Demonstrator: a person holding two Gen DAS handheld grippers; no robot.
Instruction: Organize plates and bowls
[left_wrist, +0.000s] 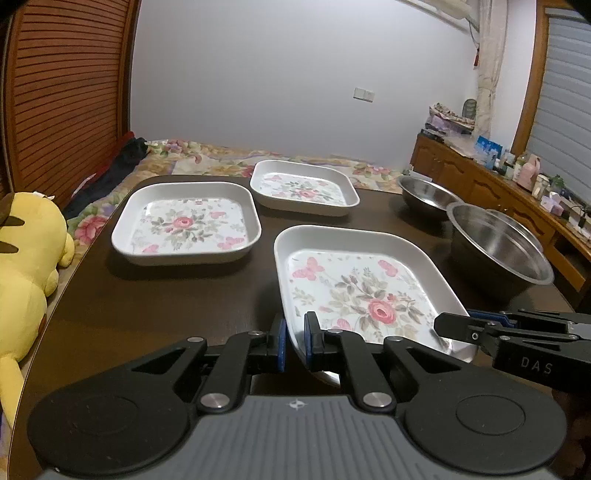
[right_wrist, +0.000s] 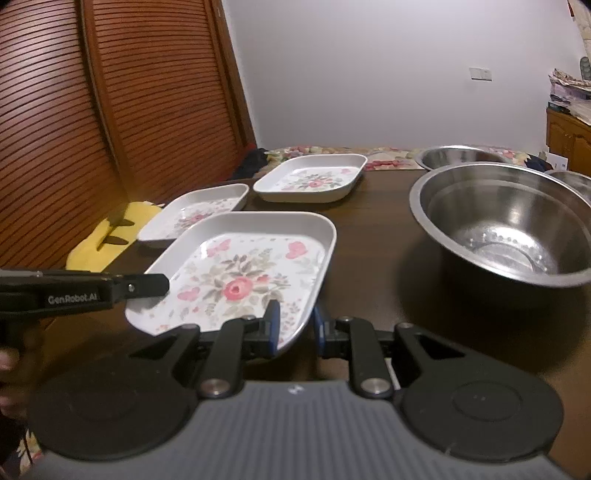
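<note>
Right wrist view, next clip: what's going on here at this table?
A person with a handheld gripper in each hand is sorting dishes on a dark wooden table. Both the left gripper and the right gripper straddle opposite near edges of the closest white square floral plate, which looks tilted up off the table. Two more matching floral plates lie flat farther back. The nearest round stainless steel bowl sits untouched to the right, with more steel bowls behind it.
</note>
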